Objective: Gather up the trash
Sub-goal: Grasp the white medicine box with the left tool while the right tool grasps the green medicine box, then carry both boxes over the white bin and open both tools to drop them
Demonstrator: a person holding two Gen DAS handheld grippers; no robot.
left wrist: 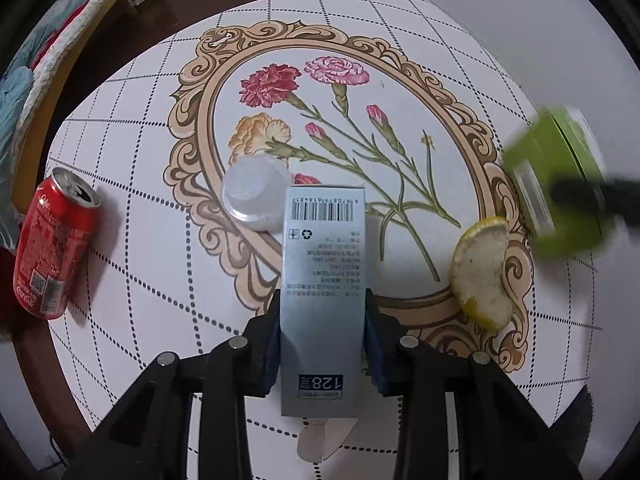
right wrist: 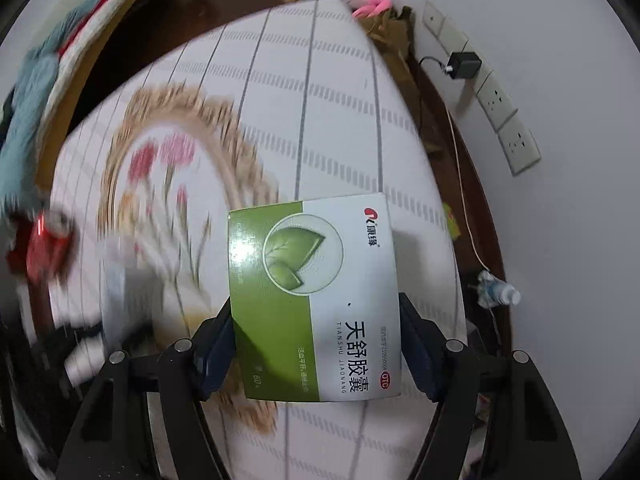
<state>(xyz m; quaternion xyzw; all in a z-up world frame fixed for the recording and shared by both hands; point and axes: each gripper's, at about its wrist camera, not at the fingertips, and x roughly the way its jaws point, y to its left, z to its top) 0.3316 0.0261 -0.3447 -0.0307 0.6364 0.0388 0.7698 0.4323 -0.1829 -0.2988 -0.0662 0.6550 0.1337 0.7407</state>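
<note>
My left gripper (left wrist: pixel 323 312) is shut on a tall grey carton (left wrist: pixel 323 280) with a barcode, held above the flowered tablecloth (left wrist: pixel 400 80). My right gripper (right wrist: pixel 316 340) is shut on a green and white medicine box (right wrist: pixel 316 292), held above the table; the same box shows blurred at the right of the left wrist view (left wrist: pixel 560 176). On the table lie a red cola can (left wrist: pixel 52 244) at the left edge, a clear plastic cup (left wrist: pixel 256 192) on its side behind the carton, and a pomelo peel (left wrist: pixel 480 268) at the right.
The round table's dark wooden rim (left wrist: pixel 100 72) borders the cloth. Folded clothes (left wrist: pixel 24 92) lie at the far left. A wall socket strip (right wrist: pixel 508 120) with a black charger (right wrist: pixel 462 65) is at the right, and a small bottle (right wrist: pixel 500 292) lies below it.
</note>
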